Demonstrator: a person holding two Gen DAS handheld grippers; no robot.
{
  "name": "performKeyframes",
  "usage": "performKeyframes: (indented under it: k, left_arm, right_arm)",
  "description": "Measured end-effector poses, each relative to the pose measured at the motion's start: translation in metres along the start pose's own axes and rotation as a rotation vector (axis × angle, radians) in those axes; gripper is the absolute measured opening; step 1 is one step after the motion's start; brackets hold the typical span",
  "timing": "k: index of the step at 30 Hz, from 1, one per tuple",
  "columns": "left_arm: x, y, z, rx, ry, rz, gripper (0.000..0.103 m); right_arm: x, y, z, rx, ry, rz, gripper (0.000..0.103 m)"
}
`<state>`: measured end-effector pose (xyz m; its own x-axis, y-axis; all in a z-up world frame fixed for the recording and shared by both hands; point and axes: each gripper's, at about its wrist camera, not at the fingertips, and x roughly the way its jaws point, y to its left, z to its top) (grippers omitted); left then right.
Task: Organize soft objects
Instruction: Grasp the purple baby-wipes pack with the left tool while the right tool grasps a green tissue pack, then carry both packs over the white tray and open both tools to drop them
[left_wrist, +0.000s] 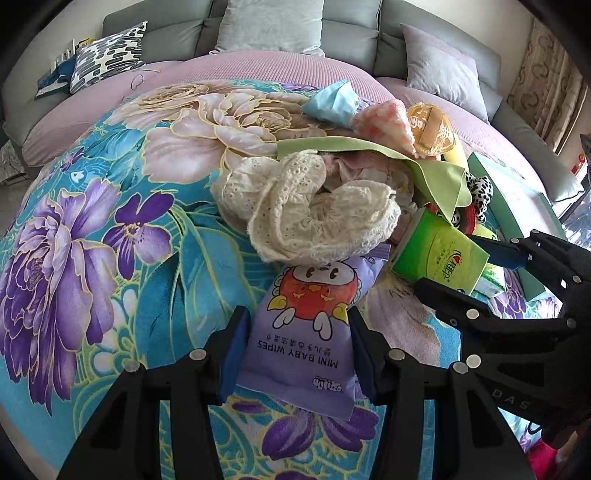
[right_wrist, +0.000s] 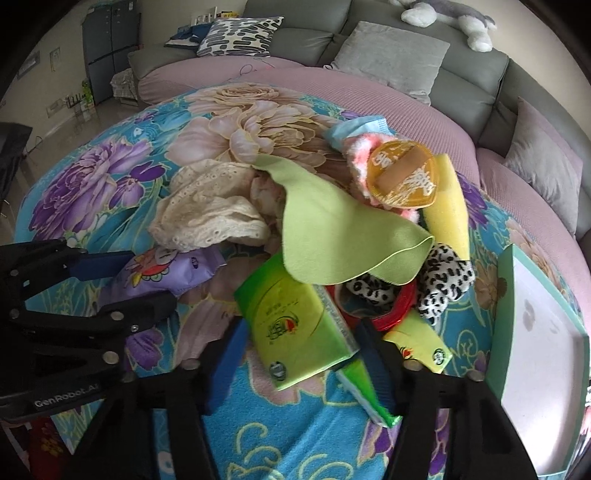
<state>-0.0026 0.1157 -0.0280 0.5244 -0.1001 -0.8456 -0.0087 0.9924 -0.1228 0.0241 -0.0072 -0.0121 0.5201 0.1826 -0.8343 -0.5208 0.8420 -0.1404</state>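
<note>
A purple baby wipes pack (left_wrist: 306, 314) lies on the floral blanket (left_wrist: 110, 221), its far end under a cream lace cloth (left_wrist: 306, 214). My left gripper (left_wrist: 297, 354) is shut on the pack's near end, blue pads against both sides. To its right my right gripper (right_wrist: 299, 347) is shut on a green tissue pack (right_wrist: 291, 314), which is tilted at the front of the pile. The right wrist view shows the left gripper (right_wrist: 153, 280) on the wipes pack (right_wrist: 184, 269). The left wrist view shows the right gripper (left_wrist: 447, 262) around the tissue pack (left_wrist: 436, 254).
Behind the packs is a pile: a light green cloth (right_wrist: 332, 229), yellow sponge (right_wrist: 447, 206), orange round packet (right_wrist: 402, 177), leopard-print plush (right_wrist: 443, 284), red ring (right_wrist: 399, 314), second green pack (right_wrist: 421, 347). A mint-rimmed box (right_wrist: 543, 332) lies right. Grey cushions (left_wrist: 269, 26) line the sofa back.
</note>
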Motion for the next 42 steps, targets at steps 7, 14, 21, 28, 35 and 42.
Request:
performKeyframes:
  k: [7, 14, 21, 28, 35, 42]
  left_arm:
    - [-0.002, -0.003, -0.001, 0.012, -0.002, 0.018, 0.052]
    - [-0.006, -0.003, -0.003, 0.018, 0.0, 0.022, 0.049]
    - [-0.016, -0.007, -0.003, 0.033, -0.007, 0.027, 0.048]
    - [-0.031, -0.01, 0.0, 0.043, -0.029, 0.048, 0.048]
    - [-0.047, -0.016, 0.003, 0.061, -0.059, 0.06, 0.048]
    - [-0.063, -0.023, 0.006, 0.079, -0.089, 0.066, 0.048]
  right_arm:
    - [-0.002, 0.003, -0.001, -0.001, -0.004, 0.011, 0.06]
    - [-0.008, -0.001, -0.004, 0.015, -0.018, 0.038, 0.057]
    - [-0.016, -0.006, -0.007, 0.049, -0.036, 0.072, 0.054]
    - [-0.025, -0.015, -0.014, 0.1, -0.051, 0.11, 0.051]
    - [-0.037, -0.025, -0.018, 0.142, -0.075, 0.123, 0.048]
    - [-0.047, -0.035, -0.021, 0.177, -0.095, 0.133, 0.047]
